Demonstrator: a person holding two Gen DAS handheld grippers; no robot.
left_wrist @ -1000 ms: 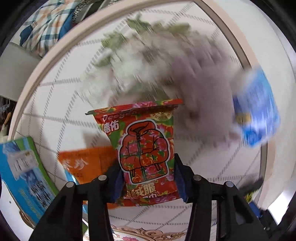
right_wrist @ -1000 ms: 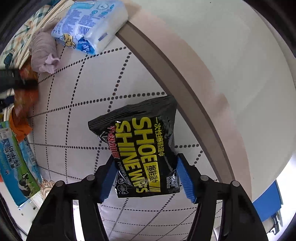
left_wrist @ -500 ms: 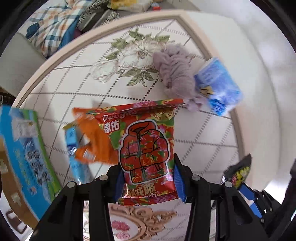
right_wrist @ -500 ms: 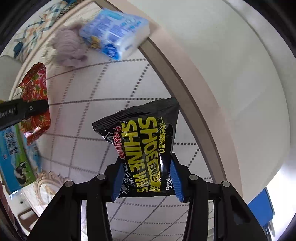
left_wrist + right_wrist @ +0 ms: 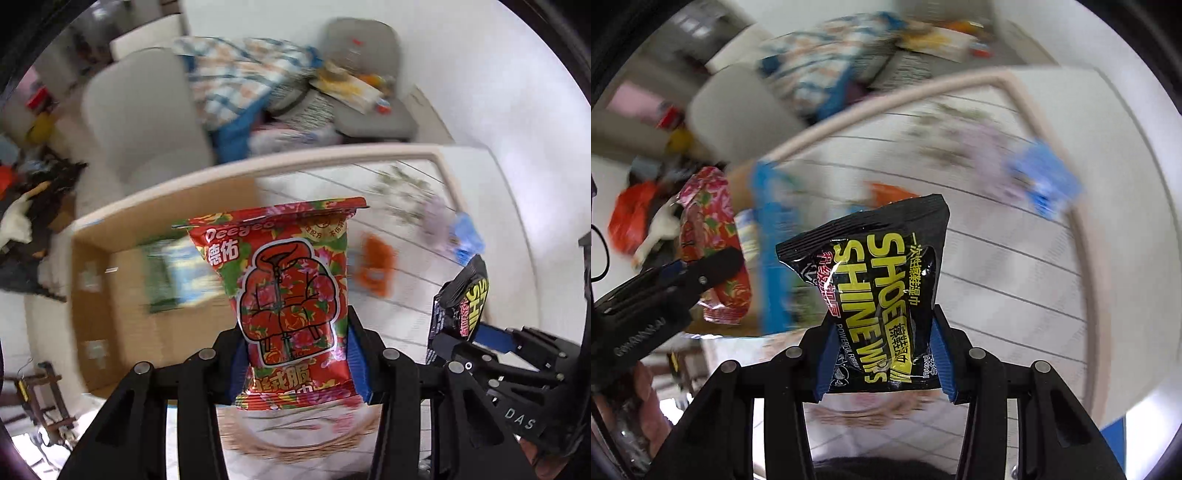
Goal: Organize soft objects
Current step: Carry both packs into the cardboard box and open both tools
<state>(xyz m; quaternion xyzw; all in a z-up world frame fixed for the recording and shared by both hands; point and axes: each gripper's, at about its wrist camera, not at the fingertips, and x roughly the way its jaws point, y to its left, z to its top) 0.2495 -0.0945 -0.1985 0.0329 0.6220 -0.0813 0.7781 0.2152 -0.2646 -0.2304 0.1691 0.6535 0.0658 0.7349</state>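
My left gripper (image 5: 295,354) is shut on a red floral wipes pack (image 5: 288,280) and holds it upright, high above the table and by an open cardboard box (image 5: 122,295). A green-and-blue pack (image 5: 173,273) lies in the box. In the right wrist view my right gripper (image 5: 882,354) is shut on a black "Shoe Shine Wipes" pack (image 5: 879,288). The left gripper (image 5: 701,273) with the red pack (image 5: 709,221) shows at its left. The black pack (image 5: 461,295) appears at the right of the left wrist view.
On the patterned table (image 5: 332,155) lie an orange pack (image 5: 375,266), a lilac cloth (image 5: 436,218) and a blue pack (image 5: 467,238), all blurred. Behind the table are a pale chair (image 5: 140,122) and a plaid cloth (image 5: 240,74) among clutter.
Both grippers have risen from the table and swung left with their packs. The cardboard box has come into view. The right jaws narrowed on the black pack.
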